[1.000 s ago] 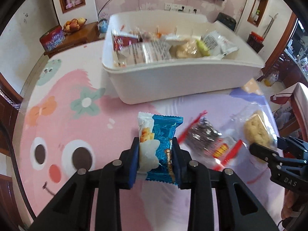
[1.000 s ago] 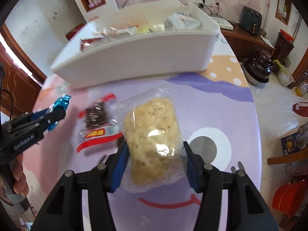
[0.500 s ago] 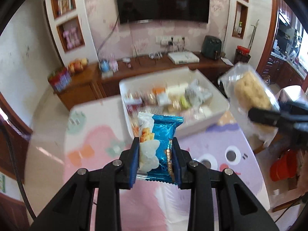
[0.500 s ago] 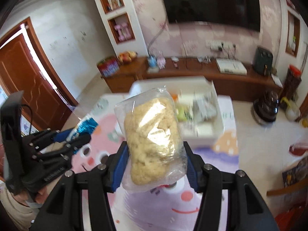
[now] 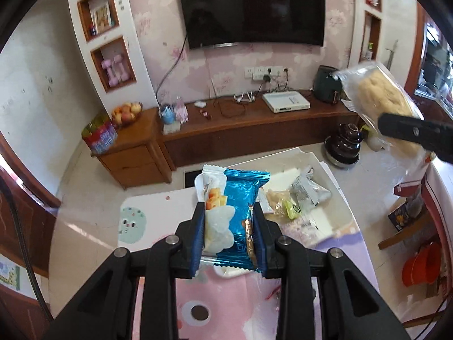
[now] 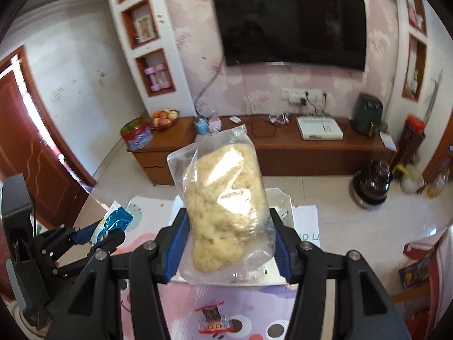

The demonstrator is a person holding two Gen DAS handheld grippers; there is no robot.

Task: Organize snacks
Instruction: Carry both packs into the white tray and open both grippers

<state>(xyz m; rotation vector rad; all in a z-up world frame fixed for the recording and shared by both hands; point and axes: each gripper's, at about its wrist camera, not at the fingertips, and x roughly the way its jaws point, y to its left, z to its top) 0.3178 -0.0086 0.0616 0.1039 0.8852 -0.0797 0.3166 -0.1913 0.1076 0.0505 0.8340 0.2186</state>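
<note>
My left gripper (image 5: 230, 236) is shut on a blue and white snack packet (image 5: 233, 218), held high above the table. My right gripper (image 6: 229, 248) is shut on a clear bag of pale puffed snack (image 6: 223, 206), also lifted high. Far below, the white storage bin (image 5: 334, 215) holds several snack packs. Each gripper shows in the other's view: the right gripper's bag (image 5: 379, 99) at upper right, the left gripper (image 6: 106, 233) at lower left. A red-trimmed dark snack packet (image 6: 212, 317) lies on the table below.
The table has a pink and purple cartoon cloth (image 5: 226, 311). Behind it stand a wooden TV cabinet (image 5: 254, 130), a wall TV (image 5: 249, 8), a dark pot (image 5: 344, 144) on the floor and a red bucket (image 5: 421, 263) at right.
Both grippers have risen well above the table with their snacks still held. The bin and table now look smaller and farther below.
</note>
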